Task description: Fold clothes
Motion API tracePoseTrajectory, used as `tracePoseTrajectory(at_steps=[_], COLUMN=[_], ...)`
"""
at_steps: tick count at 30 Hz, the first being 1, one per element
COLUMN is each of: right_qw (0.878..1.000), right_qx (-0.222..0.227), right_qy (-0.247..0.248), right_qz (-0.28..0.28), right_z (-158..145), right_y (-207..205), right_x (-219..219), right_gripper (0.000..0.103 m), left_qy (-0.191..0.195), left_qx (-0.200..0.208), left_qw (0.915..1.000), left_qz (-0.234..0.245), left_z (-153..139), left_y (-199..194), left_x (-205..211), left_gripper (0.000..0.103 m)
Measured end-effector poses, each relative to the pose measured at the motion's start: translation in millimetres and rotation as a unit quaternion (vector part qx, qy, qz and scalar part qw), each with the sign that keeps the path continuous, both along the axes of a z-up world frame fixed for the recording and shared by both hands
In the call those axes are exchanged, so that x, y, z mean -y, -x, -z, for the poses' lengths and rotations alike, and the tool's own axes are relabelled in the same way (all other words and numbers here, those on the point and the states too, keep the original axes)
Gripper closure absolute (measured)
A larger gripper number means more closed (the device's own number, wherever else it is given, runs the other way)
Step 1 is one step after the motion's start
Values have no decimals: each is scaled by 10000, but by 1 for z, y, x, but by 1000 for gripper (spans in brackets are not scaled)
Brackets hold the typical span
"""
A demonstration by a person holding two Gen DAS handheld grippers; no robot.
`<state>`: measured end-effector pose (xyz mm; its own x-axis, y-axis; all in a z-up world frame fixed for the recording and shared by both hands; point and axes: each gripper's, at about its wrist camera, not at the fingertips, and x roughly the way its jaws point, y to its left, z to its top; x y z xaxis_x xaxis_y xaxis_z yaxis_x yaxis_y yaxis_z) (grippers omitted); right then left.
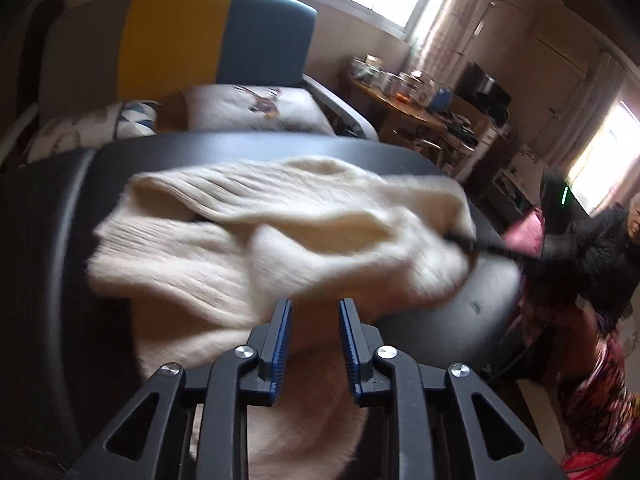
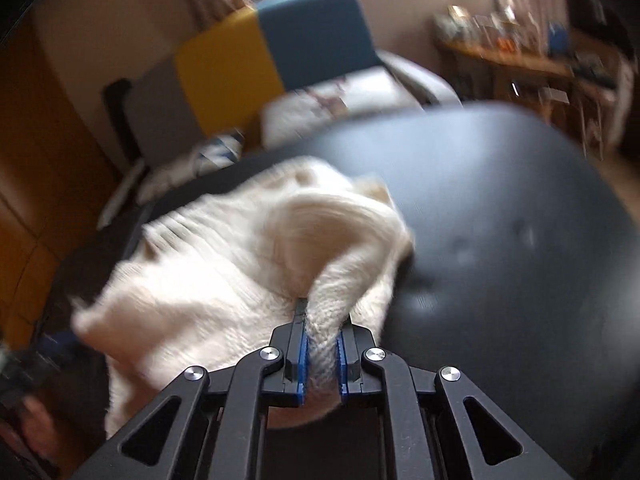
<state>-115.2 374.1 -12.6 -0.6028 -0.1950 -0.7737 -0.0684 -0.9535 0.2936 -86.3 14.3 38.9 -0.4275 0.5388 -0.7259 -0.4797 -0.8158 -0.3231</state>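
Note:
A cream knitted sweater (image 1: 256,240) lies bunched on a black table (image 1: 460,320), part of it hanging over the near edge. My left gripper (image 1: 314,308) hovers open just over the sweater's near part, with nothing pinched between its blue pads. In the left wrist view the right gripper's dark tip (image 1: 476,244) bites the sweater's right edge. My right gripper (image 2: 323,322) is shut on a raised fold of the sweater (image 2: 224,280), which rises in a ridge from between the pads (image 2: 304,356). Both views are blurred by motion.
Behind the table (image 2: 500,208) stands a sofa with grey, yellow and blue back panels (image 1: 180,40) and patterned cushions (image 1: 256,108). A cluttered wooden desk (image 1: 404,104) stands at the back right. A person in a dark jacket (image 1: 612,248) sits at the far right.

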Motion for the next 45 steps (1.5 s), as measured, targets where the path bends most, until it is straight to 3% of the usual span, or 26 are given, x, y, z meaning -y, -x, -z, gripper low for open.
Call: tracePoseTrajectory(at_steps=[4,9,12,16,19,24,26,27,28,31,35,37,39,42,45], right_qw=[9989,9988,9988,9984,9982,9983,9984,9983,9983,9978,9942,9919,9914,9909,9887], right_qx=[371,276,263,253,233,210,206,210,214,213,182,31,-317,-822,-1173], right_qy=[237,349,378,467,514,501,486,491,496,551,885,951,807,518,710], right_qz=[168,185,181,202,203,200,205,218,230,294,581,847,984,926,605], right_z=[41,47,47,48,49,50,50,50,50,50,47,39,22,-6,-34], right_y=[-5,-10,-10,-11,-14,-15,-16,-17,-17,-18,-23,-31,-44,-60,-69], right_x=[-11,-15,-15,-14,-16,-14,-15,-15,-15,-16,-26,-33,-37,-35,-32], right_gripper=[92,91,91,91,91,91,91,90,90,87,77,62,62,62,62], left_qy=[-208,-772,-933,-431,-219,-981,-957,-727,-495,-335,-554,-695,-832,-988,-1106], left_qx=[206,1071,1389,1478,1713,2070,1990,1910,1834,1309,567,241,-66,-157,-130], left_qw=[9988,9863,9775,9730,9638,9497,9531,9573,9617,9773,9894,9922,9934,9948,9930], left_qz=[-392,-987,-1284,-1718,-2029,-2134,-2067,-2046,-1974,-1632,-1216,-1008,-786,-169,381], left_z=[-14,10,27,52,72,89,90,89,87,64,13,-13,-38,-53,-60], left_y=[37,110,135,163,175,183,183,184,183,170,145,131,117,84,52], left_x=[10,19,15,3,0,-8,-17,-22,-28,-42,-55,-61,-67,-88,-110], left_gripper=[71,64,46,46,46,50,78,99,97,98,98,98,98,98,98])
